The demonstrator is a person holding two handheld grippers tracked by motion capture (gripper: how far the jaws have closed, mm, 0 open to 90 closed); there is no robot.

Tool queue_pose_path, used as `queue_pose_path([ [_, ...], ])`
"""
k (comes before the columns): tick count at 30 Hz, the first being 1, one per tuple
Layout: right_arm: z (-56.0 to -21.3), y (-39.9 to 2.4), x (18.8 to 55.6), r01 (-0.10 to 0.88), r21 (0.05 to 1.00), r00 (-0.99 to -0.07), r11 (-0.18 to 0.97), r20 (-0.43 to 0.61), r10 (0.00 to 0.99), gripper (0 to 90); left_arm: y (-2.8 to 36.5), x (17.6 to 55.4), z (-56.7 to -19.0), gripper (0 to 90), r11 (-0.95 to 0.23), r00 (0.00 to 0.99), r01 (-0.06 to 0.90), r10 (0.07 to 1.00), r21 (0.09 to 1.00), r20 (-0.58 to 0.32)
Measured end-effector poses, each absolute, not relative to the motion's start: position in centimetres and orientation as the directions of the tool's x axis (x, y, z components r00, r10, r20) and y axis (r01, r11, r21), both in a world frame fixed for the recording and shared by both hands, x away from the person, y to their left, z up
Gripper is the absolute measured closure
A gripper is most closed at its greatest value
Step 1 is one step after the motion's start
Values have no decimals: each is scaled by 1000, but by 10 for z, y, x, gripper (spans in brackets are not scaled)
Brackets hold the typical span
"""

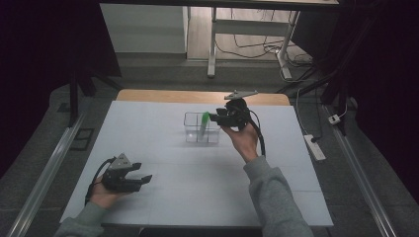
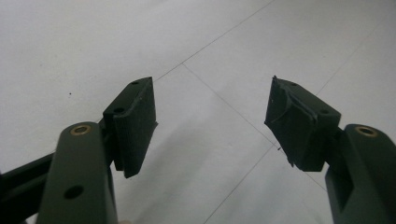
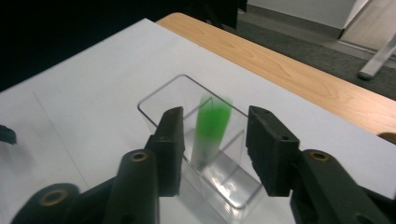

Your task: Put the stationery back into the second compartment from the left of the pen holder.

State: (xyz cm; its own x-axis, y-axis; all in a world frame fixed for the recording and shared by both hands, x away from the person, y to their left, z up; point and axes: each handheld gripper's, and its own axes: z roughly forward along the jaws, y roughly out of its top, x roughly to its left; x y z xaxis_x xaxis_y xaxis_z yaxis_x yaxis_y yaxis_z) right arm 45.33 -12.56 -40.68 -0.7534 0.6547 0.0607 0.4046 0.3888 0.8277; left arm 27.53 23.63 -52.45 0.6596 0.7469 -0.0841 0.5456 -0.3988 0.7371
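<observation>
Jaws of the right hand-held gripper (image 3: 212,144) stand apart around a green-capped clear plastic tube (image 3: 210,128) leaning in a clear 2-compartment box (image 3: 154,100); left hand-held gripper (image 2: 212,123) gapes wide over white bench (image 2: 224,46)

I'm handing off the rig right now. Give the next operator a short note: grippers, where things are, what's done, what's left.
Right gripper: open above the clear plastic box, jaws either side of the green-capped tube, pads not pressing it.
Left gripper: open, holding nothing, low over the white table at its near left.
Done: the tube stands tilted inside the box.
Left: back the right gripper clear, probably.
</observation>
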Motion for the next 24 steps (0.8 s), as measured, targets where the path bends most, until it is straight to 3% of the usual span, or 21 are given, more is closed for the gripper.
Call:
queue_pose_path([
  [10,-426,-160,424,404,799,-768,446,31,640,437,236,276,-524,326,-399,657,548,749,735,-84],
  [24,-456,-226,373,443,779,-760,444,64,647,421,235,276,-524,321,-397,655,557,750,730,-92],
])
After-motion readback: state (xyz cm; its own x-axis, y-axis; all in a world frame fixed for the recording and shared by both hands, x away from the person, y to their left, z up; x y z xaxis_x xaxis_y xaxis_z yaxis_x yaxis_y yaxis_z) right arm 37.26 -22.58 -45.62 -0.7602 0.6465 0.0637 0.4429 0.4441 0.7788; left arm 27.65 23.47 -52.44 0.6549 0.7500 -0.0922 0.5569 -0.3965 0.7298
